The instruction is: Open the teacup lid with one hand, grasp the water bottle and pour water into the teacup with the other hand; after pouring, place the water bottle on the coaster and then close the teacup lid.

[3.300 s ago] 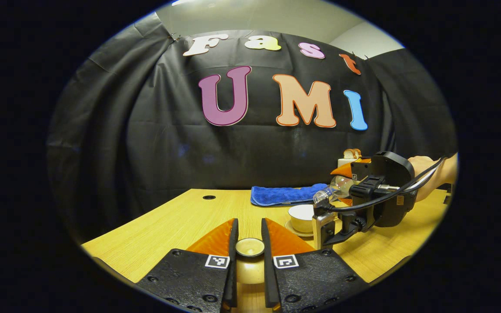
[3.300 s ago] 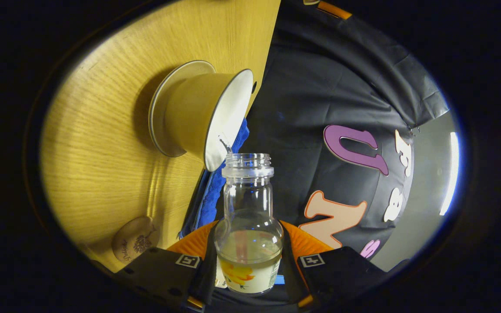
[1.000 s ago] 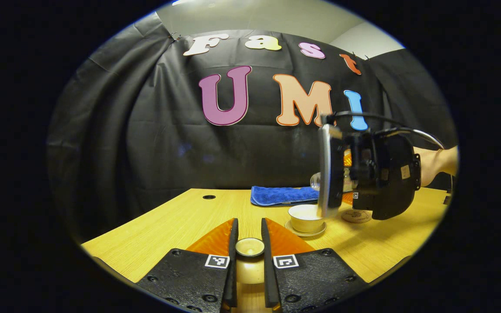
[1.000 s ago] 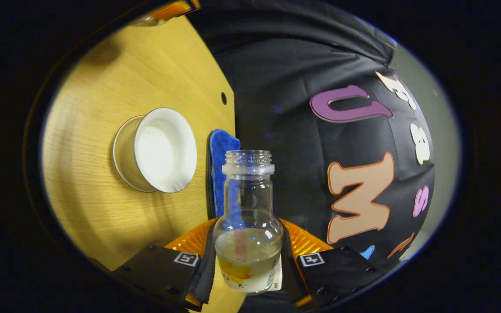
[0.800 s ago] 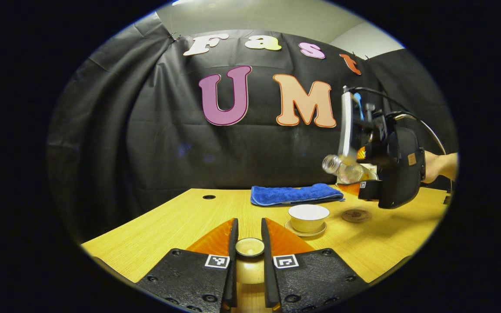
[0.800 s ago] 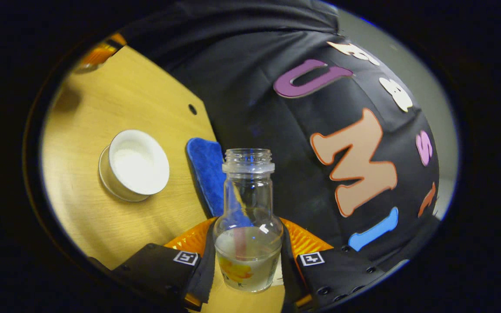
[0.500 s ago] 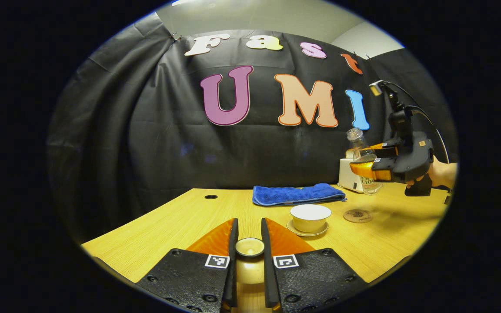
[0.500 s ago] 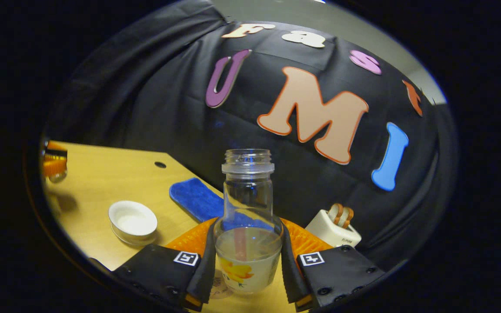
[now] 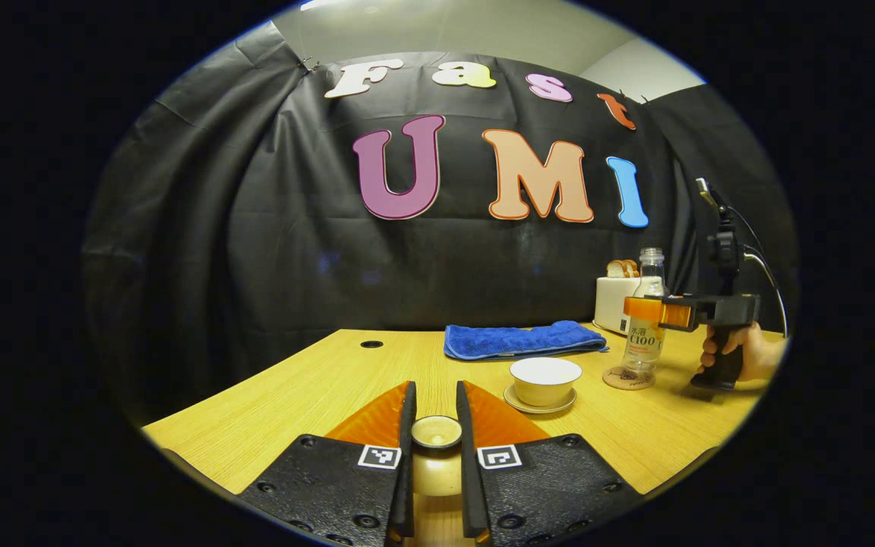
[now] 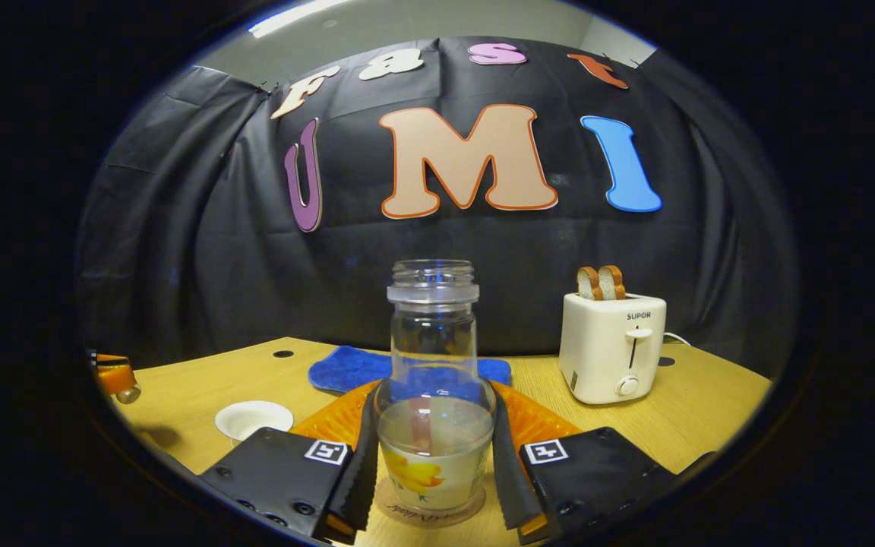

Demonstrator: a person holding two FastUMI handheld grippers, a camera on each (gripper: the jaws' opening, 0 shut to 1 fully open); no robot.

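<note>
Where claw (image 10: 431,463) clamps — coaster (image 10: 428,513) half-hidden

The left gripper (image 9: 435,433) and right gripper (image 10: 432,456) sit level, jaws each closed on something.

blue cloth (image 9: 522,339), white toaster (image 10: 611,347), cream teacup (image 9: 544,380)

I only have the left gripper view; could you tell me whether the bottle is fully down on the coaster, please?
Observer: In the right gripper view, the bottle base seems to rest on the coaster, whose rim shows beneath it.
Operator: Are the right fingers gripping it?
Observer: Yes, both right fingers press its lower body, one on each side.
Operator: Is any water in it?
Observer: Some, in the wide lower part; the neck is empty.
</note>
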